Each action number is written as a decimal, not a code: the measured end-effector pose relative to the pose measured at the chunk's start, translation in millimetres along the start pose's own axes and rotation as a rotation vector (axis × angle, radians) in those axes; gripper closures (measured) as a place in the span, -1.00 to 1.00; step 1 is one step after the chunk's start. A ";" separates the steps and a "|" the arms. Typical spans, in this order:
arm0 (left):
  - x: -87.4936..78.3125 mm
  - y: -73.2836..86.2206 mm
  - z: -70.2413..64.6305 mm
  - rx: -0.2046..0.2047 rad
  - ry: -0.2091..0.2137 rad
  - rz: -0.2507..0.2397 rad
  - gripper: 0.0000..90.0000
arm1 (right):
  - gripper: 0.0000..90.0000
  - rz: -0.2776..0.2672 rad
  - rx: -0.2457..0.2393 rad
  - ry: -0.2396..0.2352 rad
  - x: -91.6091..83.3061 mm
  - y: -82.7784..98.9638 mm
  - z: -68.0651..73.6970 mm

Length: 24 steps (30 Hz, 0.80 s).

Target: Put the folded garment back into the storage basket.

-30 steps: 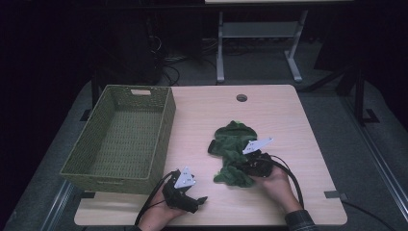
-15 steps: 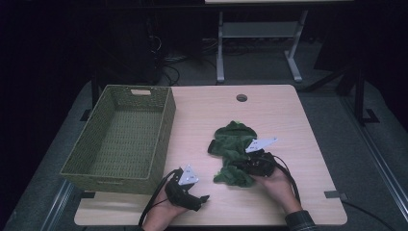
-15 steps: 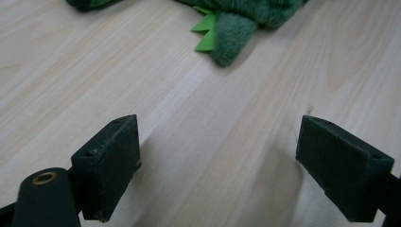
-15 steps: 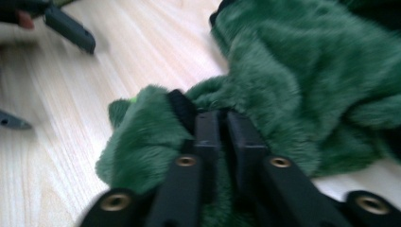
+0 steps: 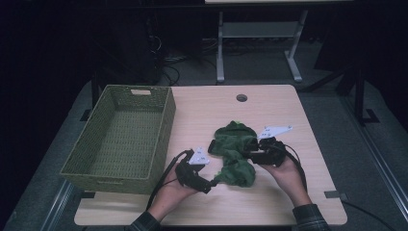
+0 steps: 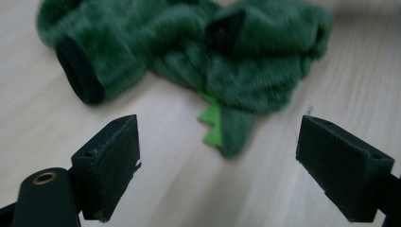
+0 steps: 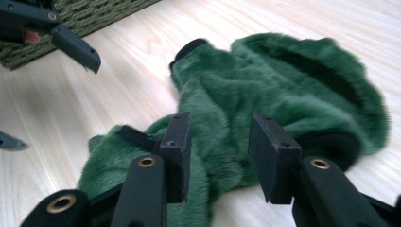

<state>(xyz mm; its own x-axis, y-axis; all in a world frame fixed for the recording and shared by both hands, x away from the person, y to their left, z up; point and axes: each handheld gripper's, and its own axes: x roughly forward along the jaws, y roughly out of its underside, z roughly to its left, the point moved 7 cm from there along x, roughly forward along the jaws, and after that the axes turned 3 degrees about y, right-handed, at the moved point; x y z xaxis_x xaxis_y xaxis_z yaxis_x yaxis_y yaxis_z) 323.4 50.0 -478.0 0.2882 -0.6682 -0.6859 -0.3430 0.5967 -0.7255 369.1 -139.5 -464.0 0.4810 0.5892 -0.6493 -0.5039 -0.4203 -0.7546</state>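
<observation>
A: Fingers of the right gripper (image 7: pixel 215 151) have just been opening; plush sits between them, unpinched. Left gripper (image 6: pixel 234 168) spread wide, empty.

B: And the green plush garment (image 5: pixel 235 153)?

A: Crumpled on the desk (image 5: pixel 288 106), beside the basket (image 5: pixel 120 139). Soft, light, floppy; probably best pinched at a thick fold.

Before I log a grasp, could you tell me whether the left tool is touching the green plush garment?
Apart: in the left gripper view the left tool stands open, bare table between it and the green plush garment.

Empty green woven basket (image 5: pixel 122 139) at left of light wooden table (image 5: pixel 269 106), round cable hole (image 5: pixel 241 97)
</observation>
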 end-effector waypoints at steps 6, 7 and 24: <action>0.2 -32.0 20.5 -0.011 -0.015 -0.047 -0.68 | 0.29 -0.010 0.004 0.036 -3.4 -11.4 -17.2; 1.3 -36.0 24.2 -0.009 -0.016 -0.047 -0.67 | 0.30 -0.014 -0.003 0.043 -3.7 -13.5 -20.9; 46.8 -77.8 99.6 -0.037 -0.109 -0.032 -0.01 | 0.33 0.007 0.087 0.132 8.9 -34.5 -89.3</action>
<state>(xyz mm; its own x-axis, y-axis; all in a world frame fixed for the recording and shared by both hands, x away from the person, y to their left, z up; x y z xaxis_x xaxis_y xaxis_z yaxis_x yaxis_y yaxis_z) 452.6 16.6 -459.4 0.3944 -0.6331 -0.6661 -0.3641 0.5579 -0.7458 454.9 -181.4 -452.2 0.5648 0.4881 -0.6654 -0.5647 -0.3593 -0.7430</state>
